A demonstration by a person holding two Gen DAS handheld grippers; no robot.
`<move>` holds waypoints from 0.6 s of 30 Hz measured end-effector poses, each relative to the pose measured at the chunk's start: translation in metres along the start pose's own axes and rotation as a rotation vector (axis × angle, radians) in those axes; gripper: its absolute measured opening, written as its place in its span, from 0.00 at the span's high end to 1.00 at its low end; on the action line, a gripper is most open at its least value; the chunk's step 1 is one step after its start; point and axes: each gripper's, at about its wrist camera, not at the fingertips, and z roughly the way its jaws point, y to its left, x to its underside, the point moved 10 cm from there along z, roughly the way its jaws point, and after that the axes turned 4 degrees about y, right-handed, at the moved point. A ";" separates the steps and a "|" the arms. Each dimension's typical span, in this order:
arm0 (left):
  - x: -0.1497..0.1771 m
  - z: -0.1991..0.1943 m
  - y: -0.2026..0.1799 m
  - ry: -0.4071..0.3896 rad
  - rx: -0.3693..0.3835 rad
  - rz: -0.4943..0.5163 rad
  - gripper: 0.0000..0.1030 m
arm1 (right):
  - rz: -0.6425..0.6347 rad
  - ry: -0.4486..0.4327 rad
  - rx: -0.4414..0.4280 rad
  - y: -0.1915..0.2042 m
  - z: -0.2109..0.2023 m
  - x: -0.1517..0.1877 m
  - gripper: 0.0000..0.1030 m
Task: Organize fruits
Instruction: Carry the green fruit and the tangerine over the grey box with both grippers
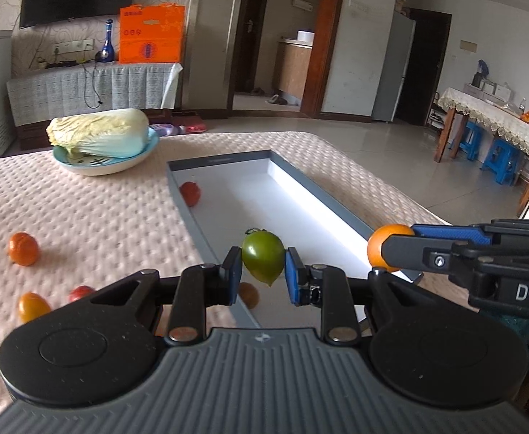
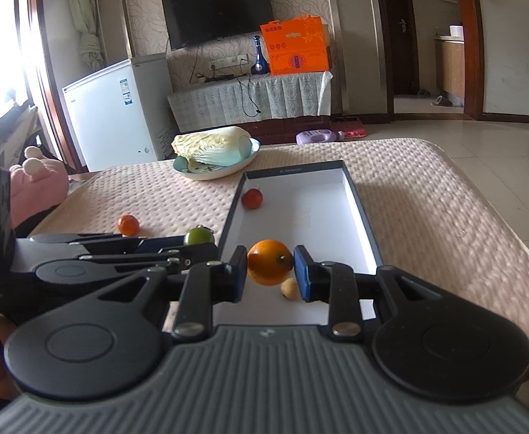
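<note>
Left gripper [image 1: 263, 275]: both blue pads are pressed against a green tomato [image 1: 263, 261], which hangs above the near left part of the grey box [image 1: 206, 242]. Seen from the right wrist, only the top of this tomato shows [image 2: 198, 235]; the rest is hidden behind the left gripper's dark body.

Right gripper [image 2: 270, 276]: clamped on an orange [image 2: 270, 262], held over the near end of the box [image 2: 358, 202]. From the left wrist the orange [image 1: 376, 244] is half covered by the black finger, and the gripper [image 1: 391, 249] is cut off at the frame's right edge.

Box contents: a red tomato [image 1: 190, 193] sits at the far left wall [image 2: 252, 198]. A small brownish fruit [image 1: 249, 294] lies on the white floor near the front; it is partly hidden behind the fingers in both views [image 2: 289, 288] and its kind cannot be made out.

On the pink quilted table cover [image 1: 83, 217], left of the box: a tangerine [image 1: 23, 248] standing alone [image 2: 128, 225], plus a red fruit [image 1: 80, 293] and a yellow-orange fruit [image 1: 33, 306], both partly cut off by the gripper housing.

Far end: a napa cabbage [image 1: 100, 135] rests in a pale bowl [image 1: 119, 166]
</note>
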 end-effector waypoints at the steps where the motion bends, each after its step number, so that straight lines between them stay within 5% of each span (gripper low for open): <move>1: 0.000 0.003 -0.002 0.002 0.002 0.000 0.71 | 0.003 0.004 0.004 -0.003 0.000 0.001 0.70; 18: -0.013 0.056 -0.017 0.029 0.031 -0.008 0.71 | 0.023 0.065 0.022 -0.014 0.006 0.013 0.70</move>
